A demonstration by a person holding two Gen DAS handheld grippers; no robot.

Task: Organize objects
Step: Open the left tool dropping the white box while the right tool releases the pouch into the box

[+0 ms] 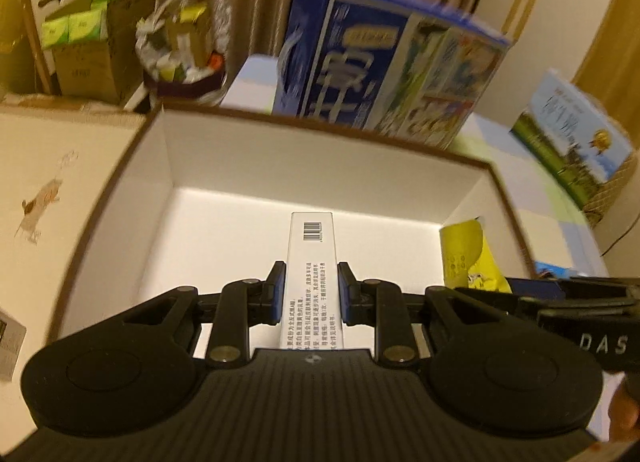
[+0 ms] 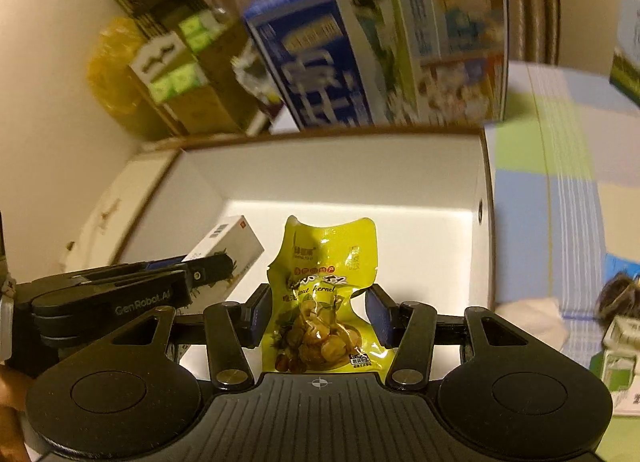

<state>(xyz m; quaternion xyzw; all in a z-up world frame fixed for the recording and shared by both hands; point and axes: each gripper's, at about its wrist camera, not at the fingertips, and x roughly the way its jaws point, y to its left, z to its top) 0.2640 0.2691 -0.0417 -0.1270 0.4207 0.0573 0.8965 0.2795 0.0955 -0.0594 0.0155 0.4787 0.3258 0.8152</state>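
An open white box with a brown rim (image 1: 280,158) (image 2: 340,170) lies ahead of both grippers. My left gripper (image 1: 312,274) is shut on a slim white carton with a barcode (image 1: 314,262), held lengthwise over the box floor. In the right wrist view that carton (image 2: 228,246) juts from the left gripper (image 2: 216,266) at the left. My right gripper (image 2: 319,294) is shut on a yellow-green snack packet (image 2: 324,262), pinched at its waist and poised above the box interior. In the left wrist view the packet (image 1: 468,254) and the right gripper (image 1: 568,294) come in over the box's right wall.
A large blue printed carton (image 1: 380,62) (image 2: 380,50) stands behind the box. The box lid with a small drawing (image 1: 52,182) lies to the left. A cardboard box of green packs (image 1: 88,26) and a basket of wrappers (image 1: 184,50) stand far left. A pastel checked mat (image 2: 540,182) spreads to the right.
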